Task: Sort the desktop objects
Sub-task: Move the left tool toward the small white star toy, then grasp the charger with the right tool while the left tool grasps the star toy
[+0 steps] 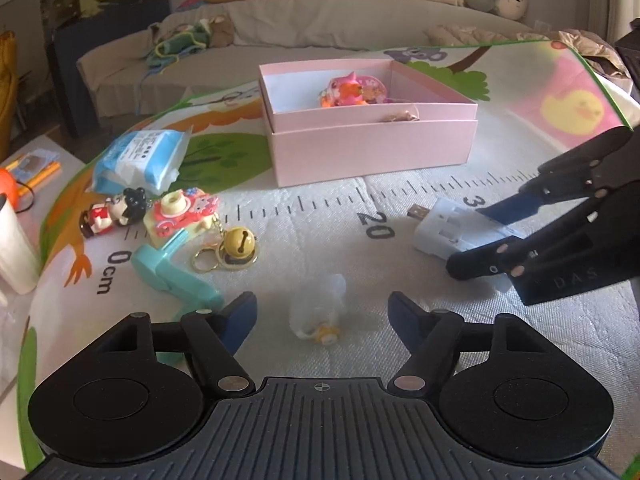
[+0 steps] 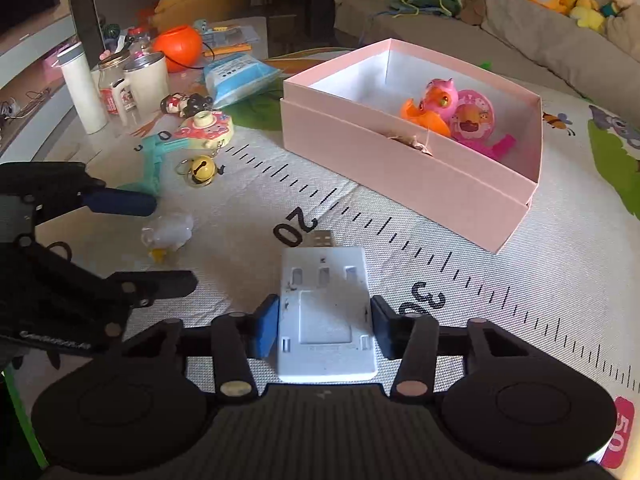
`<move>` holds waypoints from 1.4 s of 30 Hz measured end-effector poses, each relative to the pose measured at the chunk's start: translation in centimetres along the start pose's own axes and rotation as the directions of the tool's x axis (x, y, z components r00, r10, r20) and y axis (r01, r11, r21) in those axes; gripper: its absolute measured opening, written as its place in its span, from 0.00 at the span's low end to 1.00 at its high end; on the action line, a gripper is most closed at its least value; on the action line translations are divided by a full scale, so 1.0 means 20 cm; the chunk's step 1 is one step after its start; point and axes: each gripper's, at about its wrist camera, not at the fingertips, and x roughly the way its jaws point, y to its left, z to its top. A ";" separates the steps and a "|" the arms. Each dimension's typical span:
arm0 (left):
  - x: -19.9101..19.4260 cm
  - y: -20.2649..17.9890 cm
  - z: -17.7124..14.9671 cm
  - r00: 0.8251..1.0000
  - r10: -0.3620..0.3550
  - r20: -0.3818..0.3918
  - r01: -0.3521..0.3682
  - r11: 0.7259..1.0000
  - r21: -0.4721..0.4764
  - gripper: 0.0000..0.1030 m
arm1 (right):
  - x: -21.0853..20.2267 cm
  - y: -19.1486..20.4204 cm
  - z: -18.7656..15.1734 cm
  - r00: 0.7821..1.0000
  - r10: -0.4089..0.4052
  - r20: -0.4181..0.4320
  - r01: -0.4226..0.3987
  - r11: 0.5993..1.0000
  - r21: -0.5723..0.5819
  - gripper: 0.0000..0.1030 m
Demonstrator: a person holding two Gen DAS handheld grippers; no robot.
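A white USB charger lies on the play mat by the 20 and 30 ruler marks, and my right gripper is shut on its two long sides. The left wrist view shows that same charger between the right gripper's fingers. My left gripper stands open over a small translucent toy with a yellow cap, pads apart from it on both sides. The pink box sits farther back, open, with pink and orange toys inside.
At the mat's left lie a gold bell keychain, a pink toy camera, a small doll, a teal plastic piece and a blue tissue pack. Cups, a jar and an orange bucket stand beyond.
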 end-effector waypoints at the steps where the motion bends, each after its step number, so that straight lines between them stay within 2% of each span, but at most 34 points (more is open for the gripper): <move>1: 0.01 0.00 0.00 1.000 0.001 -0.005 -0.001 1.000 -0.003 0.67 | -0.01 0.02 -0.01 1.000 -0.013 -0.001 0.013 1.000 -0.008 0.46; 5: -0.03 0.00 -0.01 1.000 0.000 0.004 0.000 1.000 0.008 0.40 | -0.08 0.07 -0.06 0.999 -0.036 -0.019 0.035 0.998 -0.042 0.46; 6: -0.04 0.00 -0.02 1.000 -0.004 0.007 0.004 1.000 0.012 0.39 | -0.10 0.08 -0.08 0.999 -0.029 -0.021 0.029 0.999 -0.041 0.46; 11: -0.20 -0.03 -0.08 0.999 -0.025 0.042 0.022 0.997 0.071 0.39 | -0.28 0.10 -0.11 1.000 0.000 -0.002 0.000 1.000 -0.016 0.46; 14: -0.35 -0.04 -0.04 0.993 -0.037 0.111 0.026 0.995 0.099 0.39 | -0.45 0.13 -0.09 0.999 0.016 0.049 -0.015 1.000 -0.022 0.46; 19: -0.52 -0.06 0.20 0.953 -0.044 0.299 -0.010 0.984 0.178 0.39 | -0.72 0.07 0.07 0.986 0.008 0.167 -0.010 1.000 0.012 0.46; 21: -0.49 -0.08 0.31 0.942 -0.034 0.333 -0.035 0.980 0.198 0.39 | -0.78 0.01 0.17 0.977 -0.027 0.210 0.020 0.999 0.036 0.46; 23: -0.41 -0.08 0.44 0.938 -0.028 0.344 -0.043 0.980 0.197 0.39 | -0.79 -0.08 0.27 0.971 -0.057 0.234 0.041 0.997 0.072 0.46; 26: -0.24 -0.08 0.65 0.931 -0.011 0.365 -0.046 0.988 0.149 0.39 | -0.73 -0.23 0.46 0.962 -0.110 0.249 0.074 0.986 0.150 0.46; 28: -0.12 -0.06 0.78 0.937 -0.009 0.349 -0.036 0.992 0.122 0.43 | -0.61 -0.34 0.58 0.962 -0.142 0.232 0.090 0.971 0.220 0.46; 30: -0.04 -0.02 0.85 0.946 0.040 0.321 -0.069 0.995 0.077 0.59 | -0.48 -0.43 0.67 0.971 -0.133 0.199 0.076 0.960 0.269 0.46; 31: -0.04 0.02 0.85 0.947 0.057 0.316 -0.075 0.996 0.045 0.64 | -0.42 -0.48 0.69 0.972 -0.144 0.186 0.082 0.948 0.307 0.47; 33: -0.08 0.11 0.76 0.950 0.053 0.307 -0.050 0.999 -0.017 0.87 | -0.35 -0.53 0.70 0.973 -0.142 0.182 0.072 0.936 0.343 0.47; 34: -0.09 0.14 0.70 0.953 0.057 0.298 -0.049 0.998 -0.032 0.91 | -0.33 -0.54 0.69 0.972 -0.137 0.189 0.063 0.934 0.352 0.49; 36: -0.13 0.21 0.52 0.961 0.102 0.258 -0.092 0.994 -0.052 0.94 | -0.30 -0.53 0.64 0.972 -0.129 0.195 0.053 0.933 0.355 0.53; 38: -0.14 0.28 0.31 0.970 0.160 0.184 -0.144 0.985 -0.097 0.95 | -0.26 -0.49 0.60 0.973 -0.136 0.186 0.065 0.937 0.343 0.54; 42: -0.17 0.40 -0.02 0.980 0.195 0.035 -0.185 0.965 -0.183 0.97 | -0.16 -0.31 0.51 0.980 -0.139 0.141 0.101 0.964 0.246 0.58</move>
